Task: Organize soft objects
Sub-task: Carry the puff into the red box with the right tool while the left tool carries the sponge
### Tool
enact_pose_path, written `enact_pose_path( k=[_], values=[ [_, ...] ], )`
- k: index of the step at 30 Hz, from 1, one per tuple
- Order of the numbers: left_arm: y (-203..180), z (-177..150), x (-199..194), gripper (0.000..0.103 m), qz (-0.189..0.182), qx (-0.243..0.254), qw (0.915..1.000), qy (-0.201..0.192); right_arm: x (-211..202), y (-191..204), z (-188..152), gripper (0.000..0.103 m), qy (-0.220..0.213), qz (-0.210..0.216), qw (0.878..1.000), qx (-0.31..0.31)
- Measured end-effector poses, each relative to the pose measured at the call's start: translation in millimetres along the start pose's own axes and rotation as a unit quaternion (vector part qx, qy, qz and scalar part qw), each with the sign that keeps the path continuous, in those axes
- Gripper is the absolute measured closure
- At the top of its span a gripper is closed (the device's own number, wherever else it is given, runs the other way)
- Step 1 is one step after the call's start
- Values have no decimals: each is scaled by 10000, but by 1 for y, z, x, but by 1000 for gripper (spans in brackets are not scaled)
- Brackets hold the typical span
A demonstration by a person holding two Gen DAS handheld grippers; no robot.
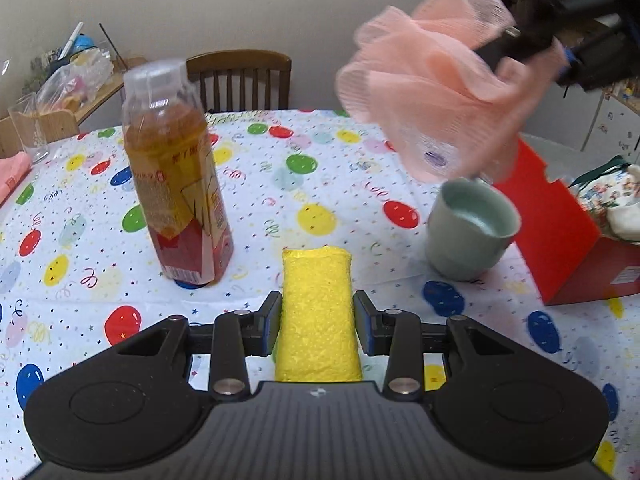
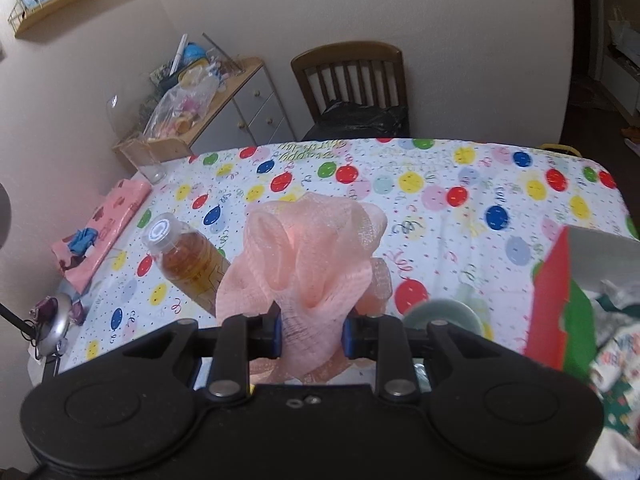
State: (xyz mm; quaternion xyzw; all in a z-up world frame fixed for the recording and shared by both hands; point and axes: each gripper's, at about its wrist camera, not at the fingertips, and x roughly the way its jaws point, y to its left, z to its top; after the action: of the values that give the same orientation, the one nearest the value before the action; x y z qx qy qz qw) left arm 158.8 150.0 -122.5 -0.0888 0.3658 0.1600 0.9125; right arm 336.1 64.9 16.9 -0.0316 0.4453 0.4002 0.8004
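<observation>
My left gripper [image 1: 317, 312] is shut on a yellow sponge [image 1: 317, 292] and holds it just above the balloon-print tablecloth [image 1: 280, 184]. My right gripper [image 2: 312, 330] is shut on a pink mesh bath pouf [image 2: 304, 256] and holds it high over the table. In the left wrist view the pouf [image 1: 432, 84] hangs from the right gripper [image 1: 520, 44] at the upper right, above a green cup [image 1: 470, 228].
A tea bottle [image 1: 176, 184] stands left of the sponge. A red box [image 1: 560, 232] with cloth items sits at the right; it also shows in the right wrist view [image 2: 560, 304]. A pink folded cloth [image 2: 100, 232], a glass [image 2: 150, 160] and a chair [image 2: 352, 80] lie beyond.
</observation>
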Motion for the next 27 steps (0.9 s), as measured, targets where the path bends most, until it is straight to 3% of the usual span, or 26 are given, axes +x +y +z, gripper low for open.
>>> enact_pose_path(
  k=[13,27],
  values=[
    [-44,27,-37,66,-361,178,9990,-196,-88,-64,-40,78,-452,-186,9978,449],
    [-152,75,-51,66,-575,403,9962,-508,-145,-183,-58,78,-802,-452,9927,786]
  ],
)
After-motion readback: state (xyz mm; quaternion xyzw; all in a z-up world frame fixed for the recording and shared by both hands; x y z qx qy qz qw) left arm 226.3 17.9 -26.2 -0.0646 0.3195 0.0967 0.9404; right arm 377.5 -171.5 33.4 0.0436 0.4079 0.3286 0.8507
